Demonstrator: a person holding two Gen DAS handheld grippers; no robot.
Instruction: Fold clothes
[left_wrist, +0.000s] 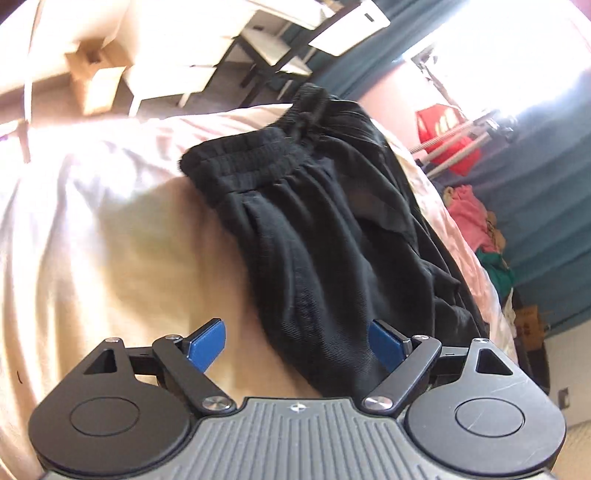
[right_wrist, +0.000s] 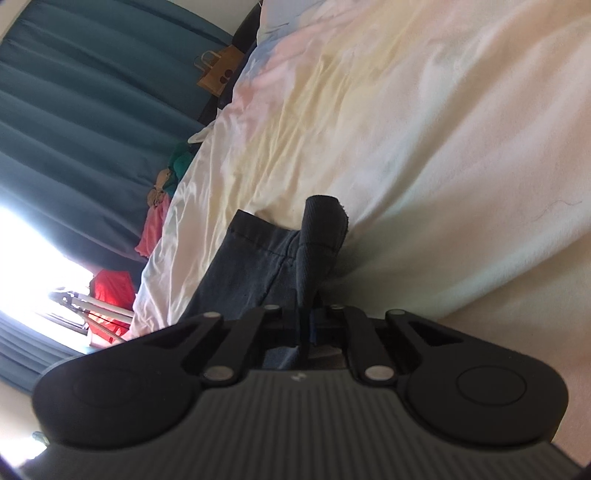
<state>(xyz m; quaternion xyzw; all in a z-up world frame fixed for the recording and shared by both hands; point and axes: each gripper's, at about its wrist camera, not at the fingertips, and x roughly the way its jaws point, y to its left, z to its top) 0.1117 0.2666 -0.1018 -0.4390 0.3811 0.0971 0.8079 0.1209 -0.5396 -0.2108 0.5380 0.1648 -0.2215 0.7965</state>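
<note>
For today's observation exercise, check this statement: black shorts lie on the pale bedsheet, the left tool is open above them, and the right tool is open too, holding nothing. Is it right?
One detail is wrong. The right tool is not open and empty: the right wrist view shows it shut on a fold of the black shorts. The shorts do lie on the pale bedsheet, and the left tool is open above them.

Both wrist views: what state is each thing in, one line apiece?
Left gripper: jaws open, empty, above the shorts.
Right gripper: jaws shut on dark fabric.
Black shorts: lying on the bed, waistband bunched, rumpled.
Bedsheet: spread, wrinkled.
Teal curtain: drawn.
</note>
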